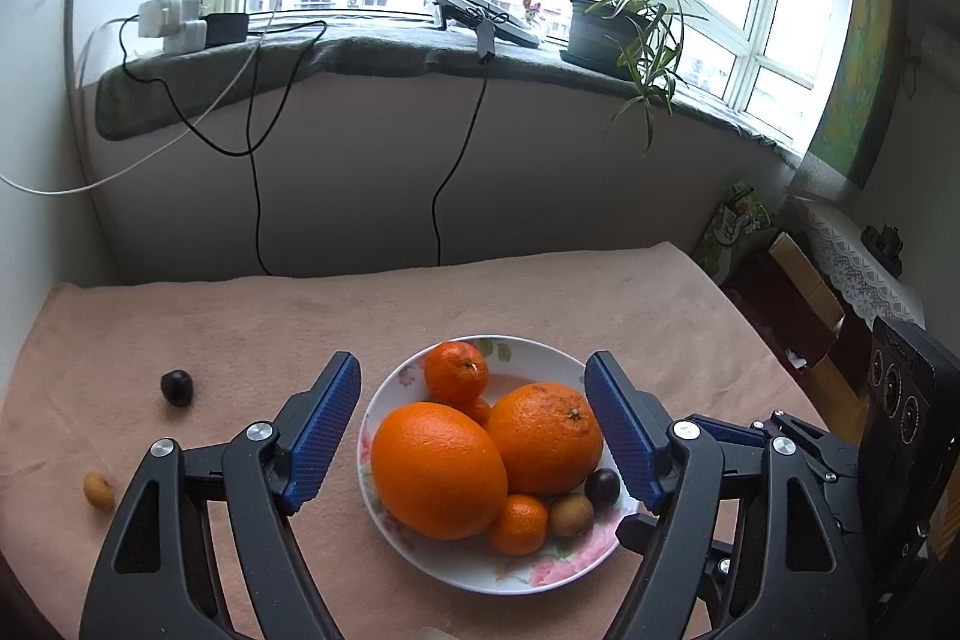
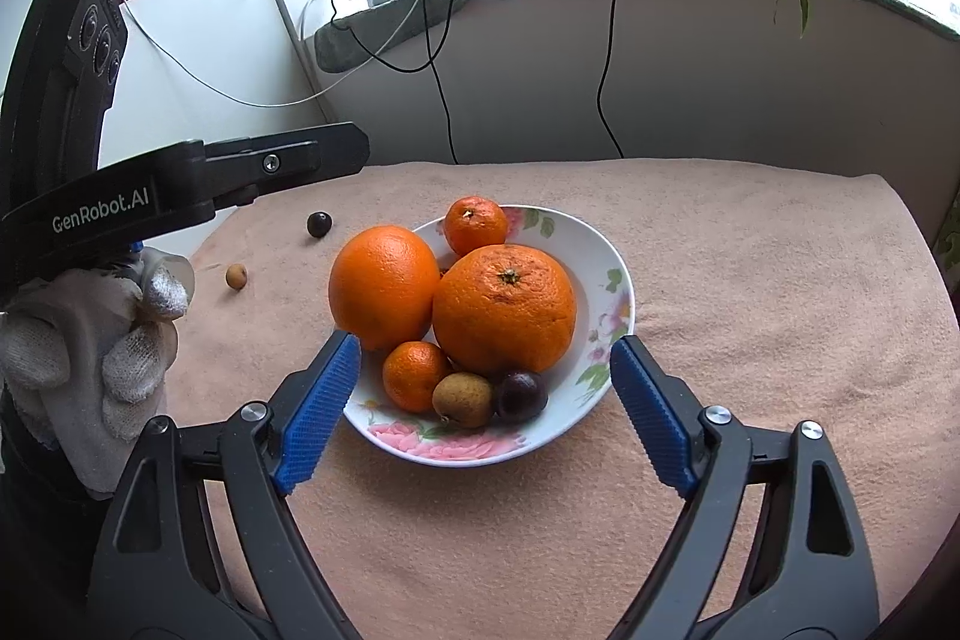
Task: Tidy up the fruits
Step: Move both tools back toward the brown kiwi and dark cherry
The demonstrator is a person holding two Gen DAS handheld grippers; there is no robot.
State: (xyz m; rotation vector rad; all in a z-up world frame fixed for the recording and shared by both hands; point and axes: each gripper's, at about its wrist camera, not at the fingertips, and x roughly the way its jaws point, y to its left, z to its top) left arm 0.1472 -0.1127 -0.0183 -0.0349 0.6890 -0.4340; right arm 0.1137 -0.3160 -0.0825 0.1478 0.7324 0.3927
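Observation:
A white floral plate on the pink cloth holds two big oranges, small tangerines, a brown kiwi-like fruit and a dark plum. A second dark plum and a small tan fruit lie on the cloth left of the plate. My left gripper is open and empty above the plate. My right gripper is open and empty at the plate's near side.
The pink cloth covers the table, which ends at a white wall under a windowsill with cables, chargers and a potted plant. Boxes stand off the table's right edge. The gloved hand holding the left gripper shows at left.

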